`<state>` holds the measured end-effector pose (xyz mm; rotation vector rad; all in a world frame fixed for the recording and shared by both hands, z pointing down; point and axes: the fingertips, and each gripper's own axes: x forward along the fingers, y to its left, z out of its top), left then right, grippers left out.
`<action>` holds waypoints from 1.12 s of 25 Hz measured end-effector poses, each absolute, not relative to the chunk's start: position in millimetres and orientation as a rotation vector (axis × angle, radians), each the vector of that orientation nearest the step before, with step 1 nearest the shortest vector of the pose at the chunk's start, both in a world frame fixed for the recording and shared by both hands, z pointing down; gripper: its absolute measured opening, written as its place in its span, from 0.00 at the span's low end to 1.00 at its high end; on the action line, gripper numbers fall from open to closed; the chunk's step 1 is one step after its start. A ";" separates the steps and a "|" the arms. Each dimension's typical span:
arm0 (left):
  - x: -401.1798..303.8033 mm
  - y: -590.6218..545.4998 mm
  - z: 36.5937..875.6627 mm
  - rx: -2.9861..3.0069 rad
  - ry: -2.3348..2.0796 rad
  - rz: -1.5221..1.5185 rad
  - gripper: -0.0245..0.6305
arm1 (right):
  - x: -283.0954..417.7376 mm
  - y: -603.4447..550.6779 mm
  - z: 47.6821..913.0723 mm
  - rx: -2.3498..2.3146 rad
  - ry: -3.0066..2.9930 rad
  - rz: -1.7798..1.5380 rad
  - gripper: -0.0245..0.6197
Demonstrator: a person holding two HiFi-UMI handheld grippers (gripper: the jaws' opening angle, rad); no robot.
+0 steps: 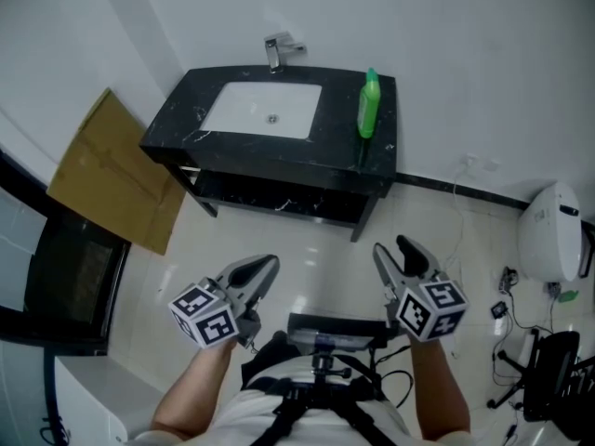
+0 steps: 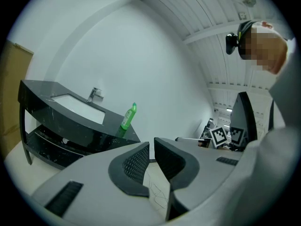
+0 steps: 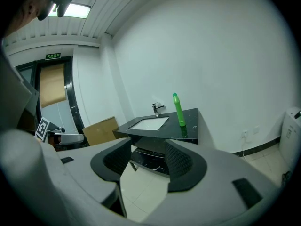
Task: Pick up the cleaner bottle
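Ribbed right hand-held gripper (image 3: 147,143), slim green bottle (image 3: 178,111)

The cleaner bottle (image 1: 369,105) stands on the counter (image 1: 342,156), right of the sink (image 1: 262,110), with the faucet (image 1: 276,52) behind it.

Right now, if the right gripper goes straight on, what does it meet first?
Likely the front of the black sink counter, across the floor; the green cleaner bottle stands above and right of the line from the right gripper.
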<state>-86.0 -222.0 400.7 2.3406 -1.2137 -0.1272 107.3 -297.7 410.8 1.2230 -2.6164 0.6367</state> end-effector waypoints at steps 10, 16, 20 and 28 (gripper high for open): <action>-97.6 -254.5 408.2 2.355 -1.169 -0.135 0.08 | 92.8 -321.8 416.6 1.256 -2.591 0.634 0.40; -117.9 -296.7 413.1 2.370 -1.107 -0.146 0.08 | 78.9 -349.7 418.4 1.320 -2.541 0.634 0.40; -137.1 -328.3 415.3 2.380 -1.063 -0.144 0.08 | 67.9 -373.0 421.1 1.375 -2.509 0.647 0.40; -177.3 -384.9 415.6 2.389 -1.010 -0.133 0.08 | 43.6 -412.7 425.9 1.459 -2.439 0.672 0.40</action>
